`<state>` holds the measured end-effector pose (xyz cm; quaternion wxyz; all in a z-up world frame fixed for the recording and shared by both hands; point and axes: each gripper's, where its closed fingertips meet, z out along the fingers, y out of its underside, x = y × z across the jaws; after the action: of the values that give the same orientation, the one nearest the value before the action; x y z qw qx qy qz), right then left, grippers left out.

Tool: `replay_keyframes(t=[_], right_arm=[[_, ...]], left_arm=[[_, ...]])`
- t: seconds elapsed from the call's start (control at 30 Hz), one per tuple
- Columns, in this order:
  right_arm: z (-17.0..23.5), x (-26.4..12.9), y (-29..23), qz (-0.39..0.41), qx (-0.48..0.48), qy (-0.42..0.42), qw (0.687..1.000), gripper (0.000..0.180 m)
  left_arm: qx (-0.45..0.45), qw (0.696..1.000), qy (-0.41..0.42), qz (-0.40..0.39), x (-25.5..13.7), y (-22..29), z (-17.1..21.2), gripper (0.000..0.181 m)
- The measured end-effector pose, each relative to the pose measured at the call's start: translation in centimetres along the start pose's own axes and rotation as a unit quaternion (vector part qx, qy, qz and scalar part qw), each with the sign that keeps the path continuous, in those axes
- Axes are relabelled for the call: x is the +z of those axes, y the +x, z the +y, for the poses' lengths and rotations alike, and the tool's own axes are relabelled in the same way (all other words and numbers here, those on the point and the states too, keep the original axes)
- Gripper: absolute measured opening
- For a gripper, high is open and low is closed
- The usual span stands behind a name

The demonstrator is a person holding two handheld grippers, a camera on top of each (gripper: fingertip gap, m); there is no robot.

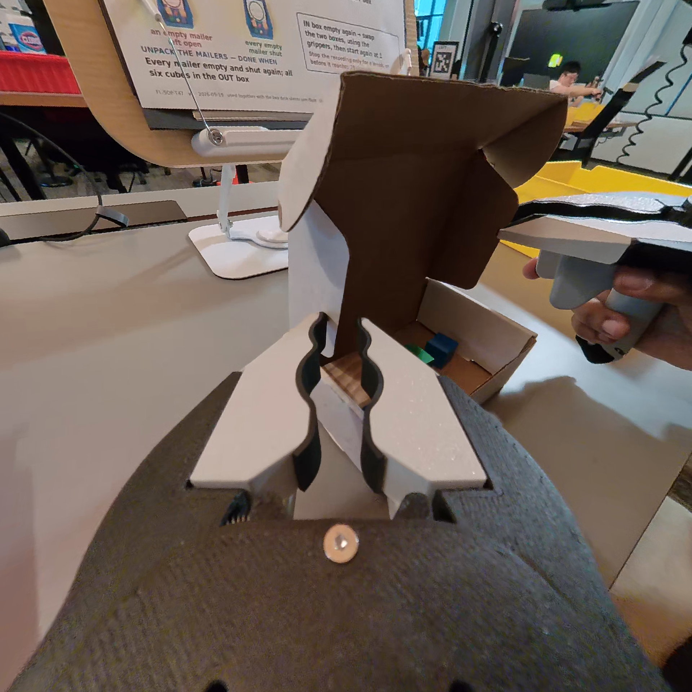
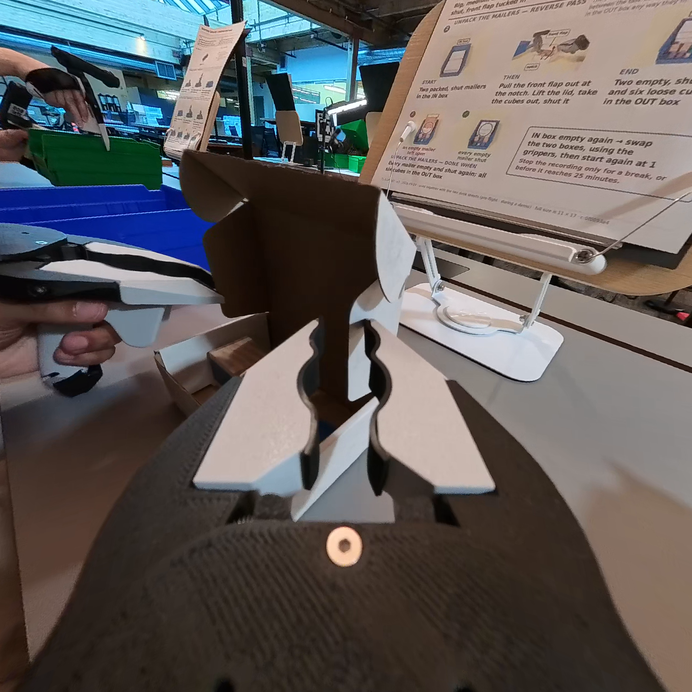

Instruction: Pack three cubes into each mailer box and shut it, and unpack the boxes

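- Now the mailer box [image 1: 483, 329] sits open on the bench [image 1: 112, 337], its lid [image 1: 412, 168] standing upright with the brown inside facing both cameras.
- Inside the tray lie three cubes: a wood cube [image 1: 346, 378] nearest the left side, then a green cube [image 1: 419, 352] and a blue cube [image 1: 443, 346] touching each other.
- The left gripper [image 1: 341, 325] is at the lid's left side flap. Its jaws are a narrow gap apart and the flap's lower edge runs down into that gap. Whether the pads actually press the card, I cannot tell.
- From the right wrist view, the left gripper's tips meet the edge of that brown flap, with the left hand [image 2: 56, 337] on the trigger handle.
- The right gripper [image 2: 342, 329] mirrors it on the other side: jaws slightly parted, the lid's right flap and a white corner of the box wall in the gap. The grip is again unclear.
- In the left wrist view the right gripper's tips touch the lid's right flap, with the right hand [image 1: 636, 318] around the grip.
- Just behind the box stands a white stand [image 2: 486, 337] carrying an instruction sheet.
- A yellow bin [image 1: 599, 179] sits to the right of the box, and a blue bin [image 2: 112, 221] to its left, with a green bin [image 2: 93, 161] beyond that.
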<state>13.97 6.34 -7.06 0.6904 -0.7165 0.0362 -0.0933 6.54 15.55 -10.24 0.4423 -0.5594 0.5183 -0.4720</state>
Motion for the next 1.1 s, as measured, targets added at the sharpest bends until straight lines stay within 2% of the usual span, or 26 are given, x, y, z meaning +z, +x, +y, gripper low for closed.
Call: replay_keyframes(t=[0.4,0.63,0.8,0.93,1.1], right_arm=[[0.4,0.1,0.5,0.012,0.004,-0.009,1.000,0.021],[0.7,0.0,1.3,0.028,0.004,-0.019,0.999,0.020],[0.6,-0.1,1.5,0.035,0.001,-0.018,0.999,0.015],[0.8,-0.1,1.7,0.041,0.001,-0.022,0.999,0.006],[0.8,-0.2,1.5,0.028,0.022,-0.026,0.999,0.006]], left_arm=[[0.003,1.000,-0.004,0.023,-0.1,0.7,0.2,0.005],[0.029,0.999,-0.016,0.043,-0.2,1.4,0.5,0.007],[0.017,0.999,0.024,0.025,-0.5,0.9,-1.0,0.019],[0.006,1.000,0.011,0.013,0.0,1.0,-0.7,0.014],[0.011,1.000,0.010,0.005,0.2,1.1,-0.7,0.013]])
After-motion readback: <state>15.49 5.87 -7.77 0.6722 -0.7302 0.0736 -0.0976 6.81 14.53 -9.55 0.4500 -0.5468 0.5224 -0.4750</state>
